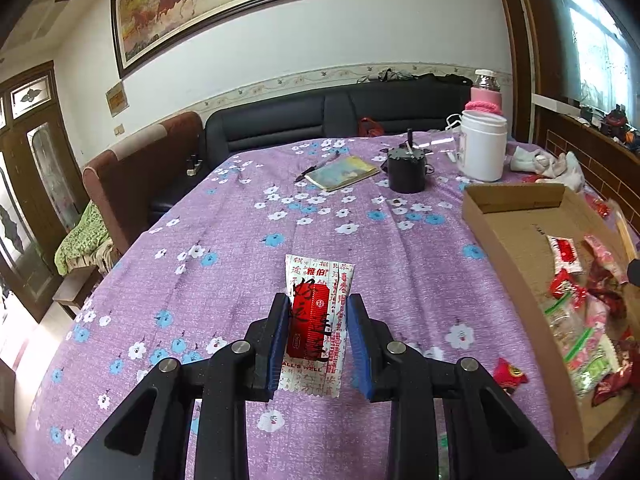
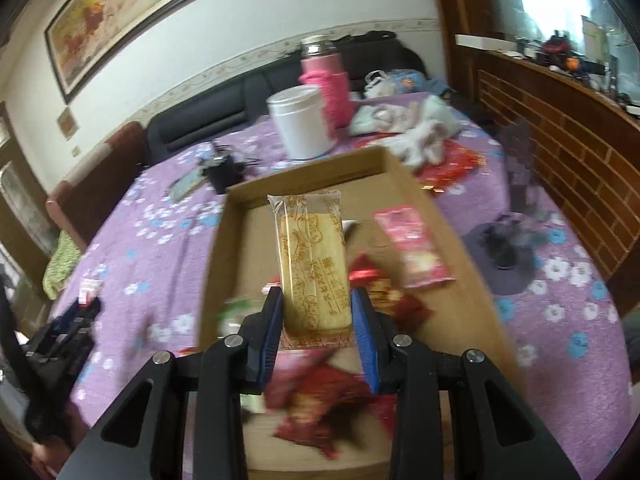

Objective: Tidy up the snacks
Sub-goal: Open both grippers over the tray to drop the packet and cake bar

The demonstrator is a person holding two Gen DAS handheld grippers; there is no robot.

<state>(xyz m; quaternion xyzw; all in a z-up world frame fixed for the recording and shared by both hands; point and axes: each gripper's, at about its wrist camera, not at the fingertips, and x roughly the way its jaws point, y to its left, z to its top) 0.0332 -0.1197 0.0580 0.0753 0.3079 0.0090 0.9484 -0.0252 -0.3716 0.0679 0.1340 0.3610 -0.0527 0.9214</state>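
Between the blue pads of the left gripper (image 1: pixel 319 344) sits a red-and-white snack packet (image 1: pixel 317 322), clamped and held above the purple floral tablecloth (image 1: pixel 224 240). Just right lies a small red candy (image 1: pixel 509 375), beside the cardboard tray (image 1: pixel 500 236) of wrapped snacks. Over that tray, the right gripper (image 2: pixel 317 334) grips a clear-wrapped biscuit bar (image 2: pixel 313 264) upright between its fingers. Beyond stand a white jar (image 2: pixel 301 122) and a pink bottle (image 2: pixel 326 84).
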